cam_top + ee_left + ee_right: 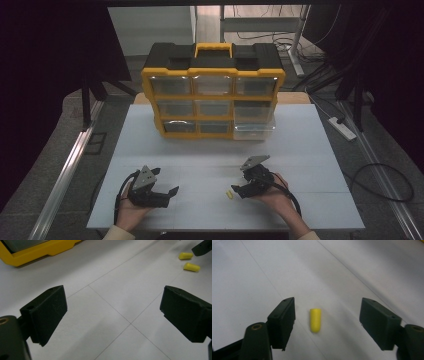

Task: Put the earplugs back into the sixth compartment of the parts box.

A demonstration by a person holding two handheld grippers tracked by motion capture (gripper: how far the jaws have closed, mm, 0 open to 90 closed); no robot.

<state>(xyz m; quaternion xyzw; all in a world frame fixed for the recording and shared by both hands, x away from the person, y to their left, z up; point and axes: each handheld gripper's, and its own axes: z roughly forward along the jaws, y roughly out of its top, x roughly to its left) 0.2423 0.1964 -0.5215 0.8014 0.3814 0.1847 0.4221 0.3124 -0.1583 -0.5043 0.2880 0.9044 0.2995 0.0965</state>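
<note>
Two small yellow foam earplugs [229,195] lie on the white table near its front. In the left gripper view they lie at the upper right, one [185,255] just beyond the other [191,267]. My right gripper [239,182] is open and low over the table beside them; in the right gripper view one earplug [315,320] lies on the table between its spread jaws, touching neither. My left gripper [167,182] is open and holds nothing, with bare table between its jaws [113,307]. It is held to the left of the earplugs.
A yellow and black drawer organizer [213,90] stands at the back of the white table [300,150]; its yellow base corner [37,251] is in the left gripper view. Its clear bottom right drawer [254,131] is pulled out. A power strip [342,128] lies on the floor at right.
</note>
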